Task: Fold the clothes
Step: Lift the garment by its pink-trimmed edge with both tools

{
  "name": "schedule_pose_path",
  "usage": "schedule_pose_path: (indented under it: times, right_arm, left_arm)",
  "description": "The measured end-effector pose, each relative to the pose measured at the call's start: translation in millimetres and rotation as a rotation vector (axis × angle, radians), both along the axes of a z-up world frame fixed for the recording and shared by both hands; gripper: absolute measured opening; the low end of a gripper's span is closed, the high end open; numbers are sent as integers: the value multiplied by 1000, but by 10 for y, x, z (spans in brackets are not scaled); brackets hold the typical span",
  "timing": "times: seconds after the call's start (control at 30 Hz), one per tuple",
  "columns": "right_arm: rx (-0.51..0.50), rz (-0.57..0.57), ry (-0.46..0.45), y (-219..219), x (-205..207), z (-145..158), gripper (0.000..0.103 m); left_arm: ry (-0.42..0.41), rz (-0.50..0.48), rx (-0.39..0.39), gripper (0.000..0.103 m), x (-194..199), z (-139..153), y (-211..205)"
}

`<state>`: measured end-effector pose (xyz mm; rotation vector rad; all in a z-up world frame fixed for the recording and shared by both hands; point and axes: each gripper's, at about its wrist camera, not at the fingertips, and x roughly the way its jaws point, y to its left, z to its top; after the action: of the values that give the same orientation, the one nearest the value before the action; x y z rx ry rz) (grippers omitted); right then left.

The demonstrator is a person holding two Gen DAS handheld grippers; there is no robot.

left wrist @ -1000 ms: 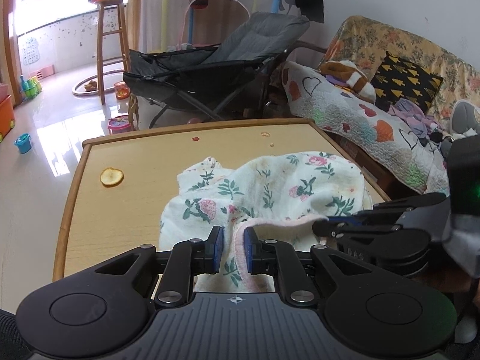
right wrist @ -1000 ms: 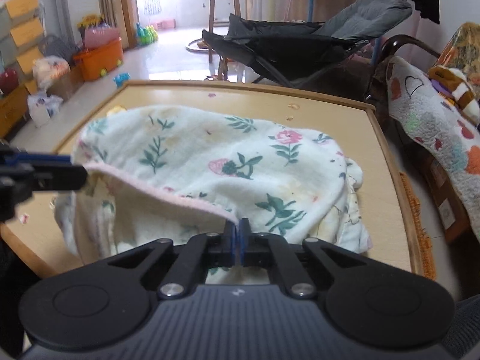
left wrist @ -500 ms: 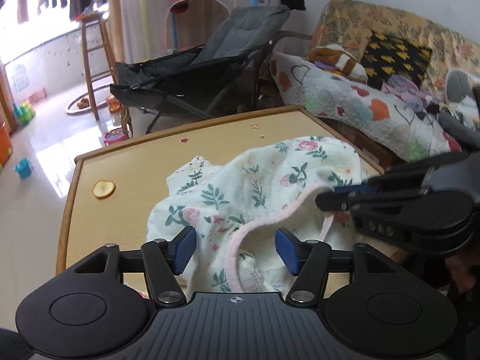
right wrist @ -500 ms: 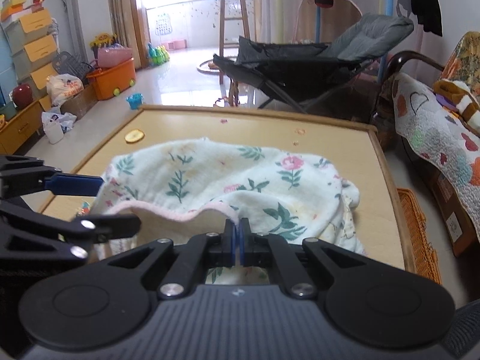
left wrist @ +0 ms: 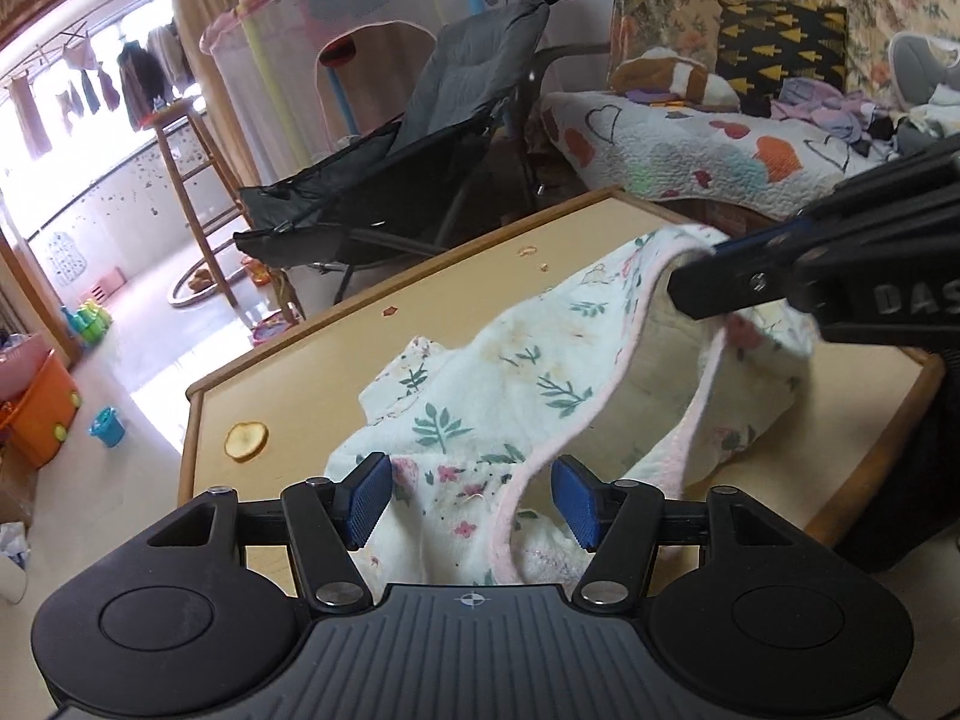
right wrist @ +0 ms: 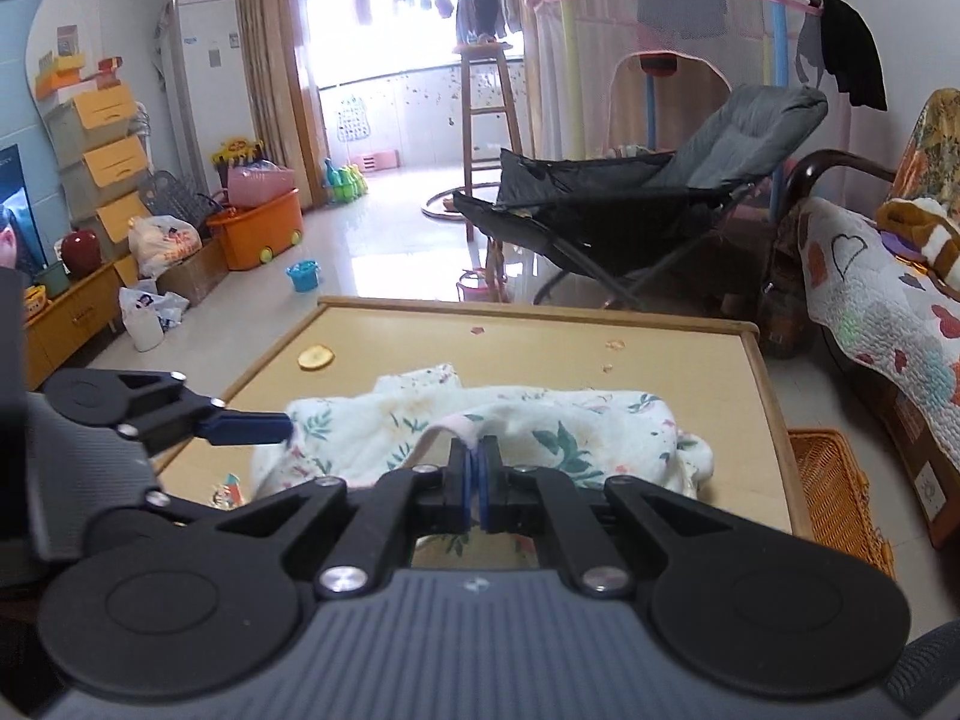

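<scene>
Pinching the pink-trimmed hem of the floral garment between closed jaws, right gripper lifted above the wooden table. Left gripper spread wide, cloth lying loose between its 2 blue pads, gripping nothing.

Left claw: black body, blue pads, silver screws.

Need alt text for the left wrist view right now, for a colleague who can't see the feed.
The left gripper is open, its blue pads either side of a floral garment on a wooden table. The right gripper enters from the right, shut on the garment's pink-trimmed edge and holding it raised. A sofa and folding chair stand behind.
</scene>
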<state>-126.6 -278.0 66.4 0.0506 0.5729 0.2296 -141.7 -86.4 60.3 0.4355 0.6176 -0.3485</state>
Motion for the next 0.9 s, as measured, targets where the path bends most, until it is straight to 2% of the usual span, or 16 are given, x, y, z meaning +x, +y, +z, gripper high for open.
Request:
schedule_pose_path:
  times: [0.13, 0.23, 0.27, 0.3, 0.33, 0.37, 0.43, 0.57, 0.67, 0.9]
  right_arm:
    - [0, -2, 4, -9, 25, -11, 3]
    - [1, -3, 13, -17, 36, -27, 3]
    - [0, -3, 14, -13, 36, -33, 3]
    - [-2, -3, 17, -9, 37, -39, 3]
    - [-2, -2, 21, -7, 40, -46, 3]
    - [-3, -3, 24, -8, 47, -51, 3]
    - [-10, -7, 30, -3, 55, -63, 3]
    - [-26, -14, 41, 4, 95, -79, 3]
    - [-52, -8, 46, 24, 128, -92, 3]
    - [-143, 13, 72, 78, 194, -104, 3]
  left_arm:
    - [-3, 36, -13, 62, 53, 36, -6]
    - [39, 37, -75, 61, 128, 69, 28]
    - [50, 33, -92, 57, 146, 69, 45]
    - [60, 29, -109, 57, 163, 68, 63]
    - [69, 32, -112, 53, 178, 70, 71]
    - [77, 35, -113, 42, 192, 72, 78]
    - [100, 41, -137, 26, 220, 61, 130]
    - [124, 55, -203, 17, 238, 66, 242]
    - [142, 62, -239, 12, 275, 6, 240]
    - [177, 96, -373, 11, 300, 54, 341]
